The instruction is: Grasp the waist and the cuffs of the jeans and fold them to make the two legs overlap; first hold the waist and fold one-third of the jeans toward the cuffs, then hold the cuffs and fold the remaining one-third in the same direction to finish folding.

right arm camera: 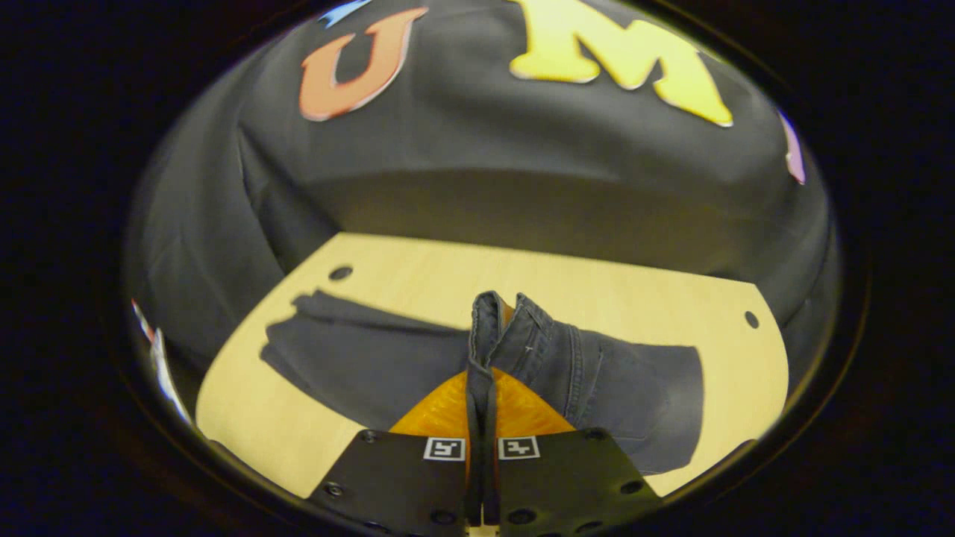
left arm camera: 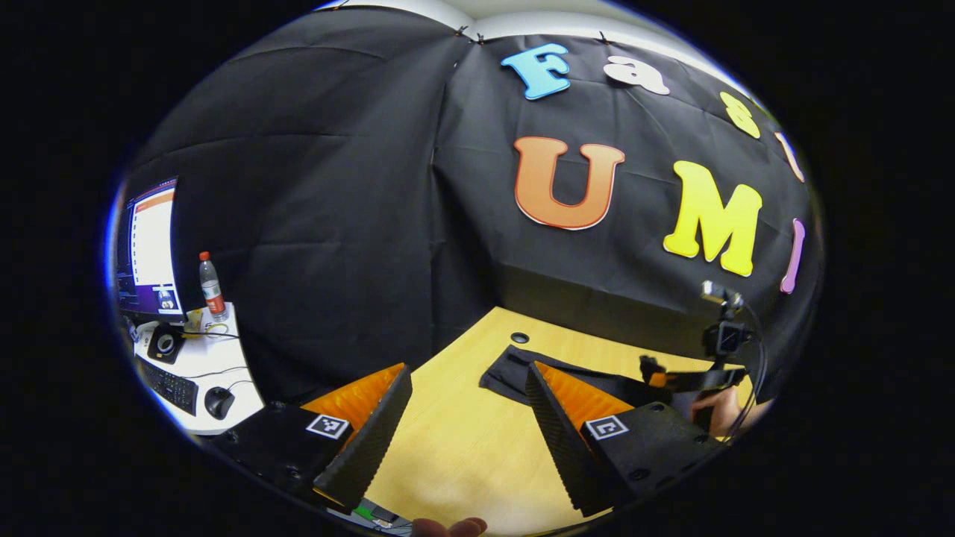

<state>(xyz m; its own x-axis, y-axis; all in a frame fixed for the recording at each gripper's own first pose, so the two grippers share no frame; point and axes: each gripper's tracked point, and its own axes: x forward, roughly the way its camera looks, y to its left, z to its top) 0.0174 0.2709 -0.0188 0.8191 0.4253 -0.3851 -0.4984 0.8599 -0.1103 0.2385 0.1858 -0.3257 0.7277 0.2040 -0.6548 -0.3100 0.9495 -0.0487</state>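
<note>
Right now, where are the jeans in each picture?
Left gripper view: the jeans lie low and right of middle on the table, partly behind the left gripper, whose fingers are spread.
Right gripper view: the jeans stretch across the middle, with a fold pinched in the right gripper.
Shared landmark: the small round hole in the table, near one end of the jeans.

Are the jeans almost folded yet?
Not yet. The jeans already lie as a long strip on the table, so the legs look overlapped. Now the right gripper pinches a fold of denim near the waist, while the left gripper hangs open. Both third-folds remain.
</note>
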